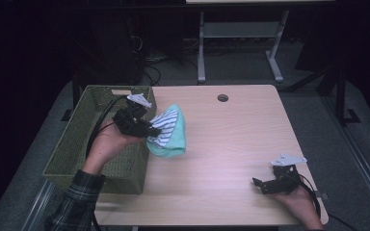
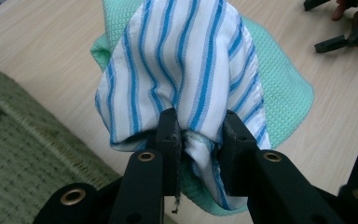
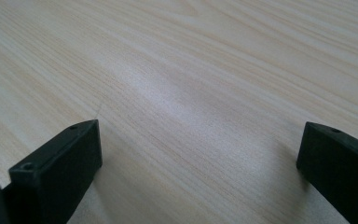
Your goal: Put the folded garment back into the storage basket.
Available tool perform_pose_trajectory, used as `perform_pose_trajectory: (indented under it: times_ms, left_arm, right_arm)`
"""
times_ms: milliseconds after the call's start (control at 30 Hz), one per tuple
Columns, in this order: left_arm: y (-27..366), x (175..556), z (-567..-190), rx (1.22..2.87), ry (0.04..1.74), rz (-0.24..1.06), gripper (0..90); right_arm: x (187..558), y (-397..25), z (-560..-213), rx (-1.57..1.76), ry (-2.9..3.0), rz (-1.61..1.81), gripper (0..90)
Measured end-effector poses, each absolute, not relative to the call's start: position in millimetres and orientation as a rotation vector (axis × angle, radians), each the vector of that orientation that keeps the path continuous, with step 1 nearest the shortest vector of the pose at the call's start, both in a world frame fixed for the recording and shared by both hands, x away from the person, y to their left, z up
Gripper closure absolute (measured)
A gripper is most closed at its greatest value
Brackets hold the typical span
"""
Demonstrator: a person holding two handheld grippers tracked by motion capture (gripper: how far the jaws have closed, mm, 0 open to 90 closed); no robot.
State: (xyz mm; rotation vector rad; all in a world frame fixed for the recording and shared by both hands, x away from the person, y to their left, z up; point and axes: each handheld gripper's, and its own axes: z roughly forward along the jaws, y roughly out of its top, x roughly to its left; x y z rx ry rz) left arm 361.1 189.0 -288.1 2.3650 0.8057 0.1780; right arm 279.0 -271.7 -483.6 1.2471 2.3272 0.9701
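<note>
My left gripper (image 1: 153, 129) is shut on a bunched cloth (image 1: 167, 131), white with blue stripes on one face and mint green on the other. It hangs just above the table by the right wall of the green basket (image 1: 72, 149). In the left gripper view the striped cloth (image 2: 186, 70) bulges up between the jaws of my left gripper (image 2: 200, 135), with the green waffle side (image 2: 279, 79) behind. My right gripper (image 1: 260, 185) rests low at the table's front right, open with nothing in it. In the right gripper view the right gripper (image 3: 198, 149) has its jaws spread wide over bare wood.
The woven green basket (image 2: 23, 154) stands at the table's left edge. A round cable hole (image 1: 222, 98) sits near the far edge of the light wooden table (image 1: 231, 139). A desk frame (image 1: 236, 43) stands on the floor beyond.
</note>
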Motion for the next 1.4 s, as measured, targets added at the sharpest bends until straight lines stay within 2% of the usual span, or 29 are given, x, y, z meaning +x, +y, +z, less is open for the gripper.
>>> perform_pose_trajectory:
  times_ms: [633, 1400]
  left_arm:
    - [255.7, 361.7, -286.1, 2.264, 0.991, 0.252, 71.9]
    - [323.5, 358.5, -308.1, 2.16, 1.228, 0.327, 71.8]
  right_arm:
    - [279.1, -271.8, -483.6, 1.247, 2.327, 0.97, 0.0]
    - [279.0, -271.8, -483.6, 1.246, 2.327, 0.969, 0.0]
